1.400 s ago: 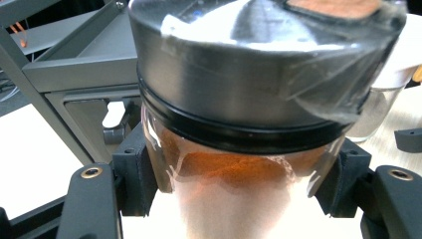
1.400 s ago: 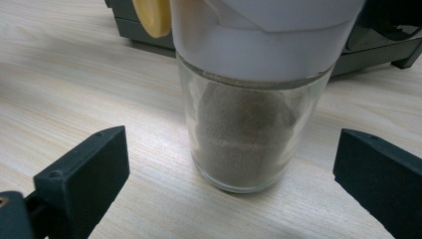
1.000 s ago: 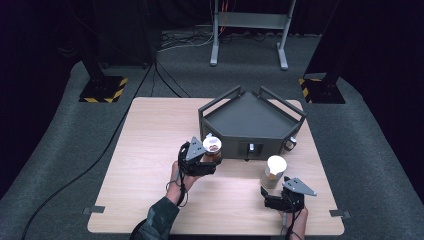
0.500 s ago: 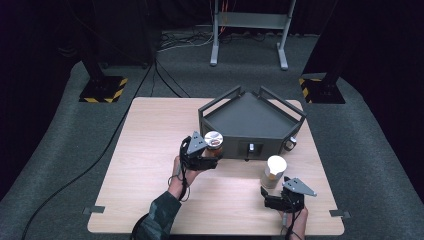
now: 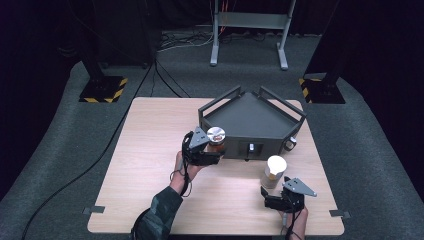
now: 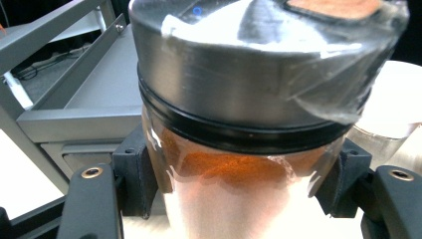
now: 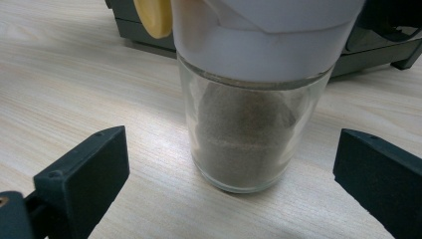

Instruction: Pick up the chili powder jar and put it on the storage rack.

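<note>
The left gripper [image 5: 212, 150] is clamped on the steel-lidded spice jar [image 6: 234, 149] just off the grey tray's [image 5: 250, 120] near-left wall, apparently not yet inside, while the right gripper [image 7: 224, 199], jaws wide, flanks the white-capped jar [image 7: 244, 139] standing near the table's [image 5: 150, 190] front-right corner.

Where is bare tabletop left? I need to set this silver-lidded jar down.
Free: the table's wide left part beside the left gripper, and the front strip between the forearms. Crowded: the right side, with the grey tray, white-capped jar and right gripper.
</note>
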Demonstrator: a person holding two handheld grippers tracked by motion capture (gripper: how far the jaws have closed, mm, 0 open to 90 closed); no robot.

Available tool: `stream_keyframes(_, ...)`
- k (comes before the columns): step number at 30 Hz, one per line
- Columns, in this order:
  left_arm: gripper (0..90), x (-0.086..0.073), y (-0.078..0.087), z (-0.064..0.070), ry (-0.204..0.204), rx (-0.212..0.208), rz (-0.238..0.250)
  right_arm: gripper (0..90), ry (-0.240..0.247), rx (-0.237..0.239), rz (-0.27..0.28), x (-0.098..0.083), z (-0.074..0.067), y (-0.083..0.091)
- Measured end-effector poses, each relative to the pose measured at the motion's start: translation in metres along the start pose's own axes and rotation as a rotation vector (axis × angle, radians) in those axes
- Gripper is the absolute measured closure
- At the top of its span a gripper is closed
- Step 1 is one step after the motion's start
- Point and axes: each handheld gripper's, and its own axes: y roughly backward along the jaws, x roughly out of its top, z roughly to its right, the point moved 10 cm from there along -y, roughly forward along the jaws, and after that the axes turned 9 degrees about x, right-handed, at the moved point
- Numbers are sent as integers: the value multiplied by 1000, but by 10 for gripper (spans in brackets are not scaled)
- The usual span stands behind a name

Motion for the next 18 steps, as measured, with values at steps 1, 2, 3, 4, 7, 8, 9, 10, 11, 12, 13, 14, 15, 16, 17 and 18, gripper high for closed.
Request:
stream_keyframes(1, 314, 1, 0, 0, 3, -2, 3, 0, -1, 0, 0, 0, 0, 0)
stream_keyframes(2, 314, 2, 0, 0, 1, -2, 3, 0, 0, 0, 0, 0, 0, 0)
stream_keyframes(3, 314, 3, -1, 0, 0, -2, 4, 0, -1, 0, -1, 0, 0, 0)
stream_keyframes(4, 314, 4, -1, -1, 1, -2, 6, 0, -2, 0, -2, 0, 0, 0)
stream_keyframes(7, 314, 6, -1, -1, 3, -3, 10, 0, -1, 1, -1, 0, 0, 0)
stream_keyframes(8, 314, 7, -1, -2, 6, -4, 10, 0, 0, 1, -2, 0, 0, 0)
stream_keyframes(9, 314, 7, -1, -2, 6, -5, 12, 0, 0, 2, -2, 0, 0, 0)
stream_keyframes(10, 314, 8, -1, -2, 3, -6, 12, 0, 0, 1, -2, 0, 0, 0)
stream_keyframes(11, 314, 9, -2, -2, 4, -6, 12, 0, 0, 2, -1, 0, 0, 0)
stream_keyframes(12, 314, 10, -2, -2, 4, -9, 13, 0, 0, 1, -1, 0, 0, 0)
stream_keyframes(13, 314, 11, -2, -2, 6, -11, 14, 0, -1, 1, 0, 0, 0, 0)
stream_keyframes(14, 314, 12, -3, -2, 4, -11, 14, 0, -2, 0, -1, 0, 0, 0)
stream_keyframes(15, 314, 13, -3, -2, 3, -12, 14, 0, 0, 0, -2, 0, 0, 0)
stream_keyframes(16, 314, 14, -3, -2, 2, -12, 15, 0, 0, 0, -1, 0, 0, 0)
stream_keyframes(17, 314, 15, -3, -2, 2, -12, 17, 0, -2, 0, -1, 0, 0, 0)
stream_keyframes(18, 314, 17, -3, -2, 4, -13, 19, 0, -4, 1, -1, 0, 0, 0)
